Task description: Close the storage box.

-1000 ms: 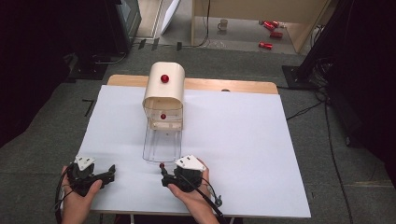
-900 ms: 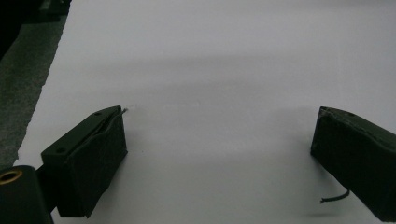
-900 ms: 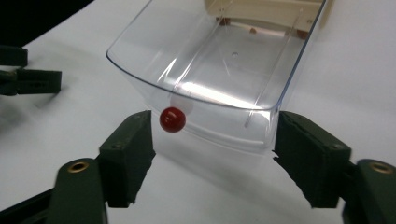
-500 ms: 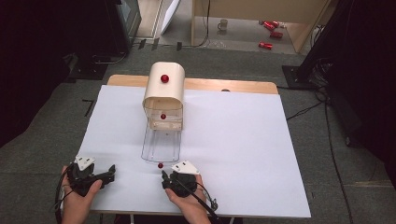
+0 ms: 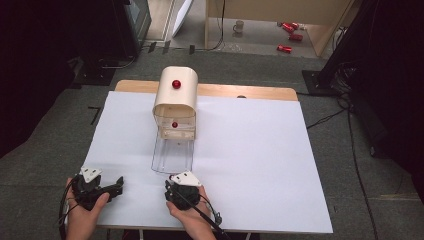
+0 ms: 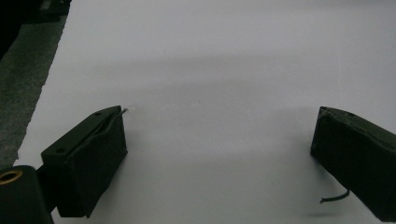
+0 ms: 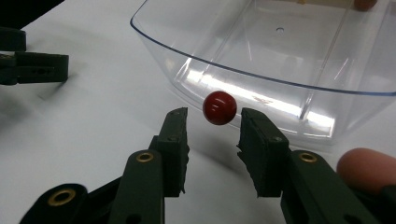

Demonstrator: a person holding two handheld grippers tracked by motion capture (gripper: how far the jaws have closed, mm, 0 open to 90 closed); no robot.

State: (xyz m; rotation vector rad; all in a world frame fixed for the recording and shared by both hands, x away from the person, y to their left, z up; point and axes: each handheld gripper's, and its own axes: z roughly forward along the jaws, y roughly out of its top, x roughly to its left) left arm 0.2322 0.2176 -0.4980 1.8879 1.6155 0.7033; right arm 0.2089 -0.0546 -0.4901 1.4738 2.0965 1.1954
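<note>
The white table sheet [image 5: 250, 150] is evenly lit from above; surroundings beyond it are left dark. Glare is seen on the clear drawer [image 7: 261, 60]; soft shadows and slight blur are noted beneath it.

No readable text, label, brand, number or sign anywhere on the table, the drawer box or the grippers.
</note>
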